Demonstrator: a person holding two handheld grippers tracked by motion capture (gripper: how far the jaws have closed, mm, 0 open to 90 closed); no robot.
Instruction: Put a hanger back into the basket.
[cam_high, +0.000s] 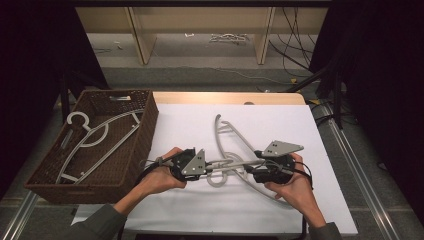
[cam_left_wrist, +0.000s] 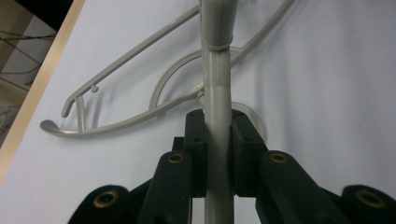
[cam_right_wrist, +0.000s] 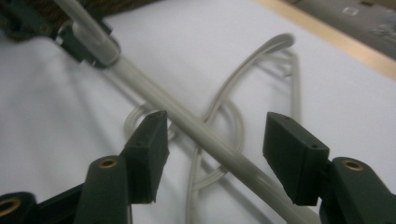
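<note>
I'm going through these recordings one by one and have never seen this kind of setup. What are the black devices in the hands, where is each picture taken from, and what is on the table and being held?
A person holds a hand-held two-jaw gripper in each hand. The high view looks down on the table from above. The other two pictures come from a camera riding on each gripper, looking along its black jaws.

On the white table lies a grey plastic hanger. To the left stands a brown wicker basket with more hangers in it.

The left gripper is shut on the hanger's straight bar. The right gripper is open: the same bar passes between its jaws, but the pads stand clear of it.
</note>
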